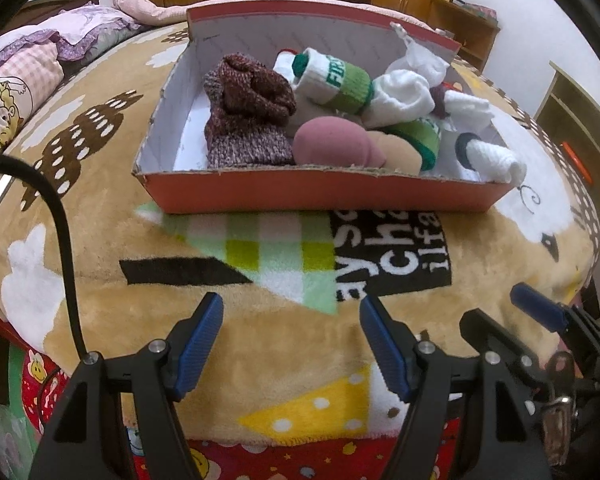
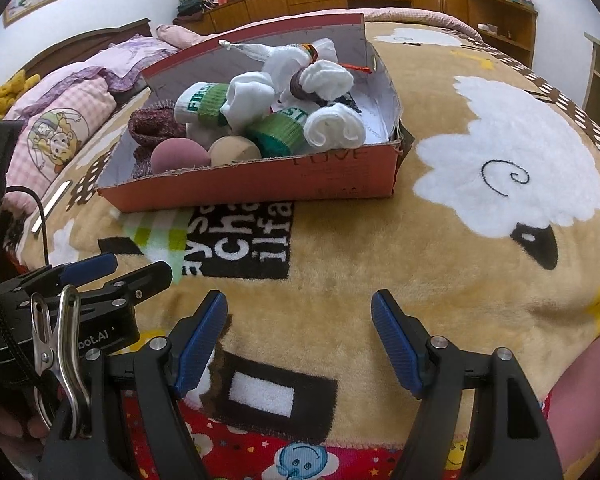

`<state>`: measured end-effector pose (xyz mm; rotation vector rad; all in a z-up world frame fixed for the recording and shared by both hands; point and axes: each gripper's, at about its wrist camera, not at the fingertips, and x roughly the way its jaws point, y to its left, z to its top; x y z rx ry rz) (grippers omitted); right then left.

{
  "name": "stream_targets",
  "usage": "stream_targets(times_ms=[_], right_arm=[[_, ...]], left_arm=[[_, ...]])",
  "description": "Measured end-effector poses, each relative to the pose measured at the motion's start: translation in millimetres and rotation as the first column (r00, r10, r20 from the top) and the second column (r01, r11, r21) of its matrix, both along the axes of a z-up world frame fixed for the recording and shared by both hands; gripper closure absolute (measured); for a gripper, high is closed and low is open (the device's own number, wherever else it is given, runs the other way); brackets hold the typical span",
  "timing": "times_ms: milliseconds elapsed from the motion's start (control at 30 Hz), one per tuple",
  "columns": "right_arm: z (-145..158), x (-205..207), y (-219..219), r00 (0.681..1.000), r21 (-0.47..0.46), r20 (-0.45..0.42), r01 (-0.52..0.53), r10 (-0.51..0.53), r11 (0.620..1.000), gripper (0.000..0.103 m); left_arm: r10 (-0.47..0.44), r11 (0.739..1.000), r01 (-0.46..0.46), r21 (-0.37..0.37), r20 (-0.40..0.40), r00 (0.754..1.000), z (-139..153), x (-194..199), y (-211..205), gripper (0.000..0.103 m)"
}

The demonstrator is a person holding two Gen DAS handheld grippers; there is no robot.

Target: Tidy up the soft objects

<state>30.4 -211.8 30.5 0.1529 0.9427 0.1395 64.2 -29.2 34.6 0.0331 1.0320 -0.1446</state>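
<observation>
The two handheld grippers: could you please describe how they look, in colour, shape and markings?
Both the left gripper and right gripper have black angular arms with silver rivets and ribbed blue finger pads. A black cable curves beside the left one, whose body carries a silver metal clip and partial white lettering.

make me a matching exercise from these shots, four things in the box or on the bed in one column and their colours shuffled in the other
Things:
1. knitted sock bundle
2. cardboard box, outer wall
3. sheep figure on the blanket
4. cuff of the rolled sock lettered FIRST

Colours:
A. green
B. maroon and grey mix
C. white
D. orange-red

Pairs: 1-B, 2-D, 3-C, 4-A
</observation>
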Motion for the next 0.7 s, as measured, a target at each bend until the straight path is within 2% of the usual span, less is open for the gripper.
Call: stream_targets(times_ms=[700], right_arm=[[-3.4, 2.7, 2.4, 1.000, 0.002, -0.016, -0.004, 0.004, 1.000, 0.027]], left_arm=[[0.002, 1.000, -0.002, -0.006, -0.030, 1.000, -6.0, 3.0, -0.2, 0.029]])
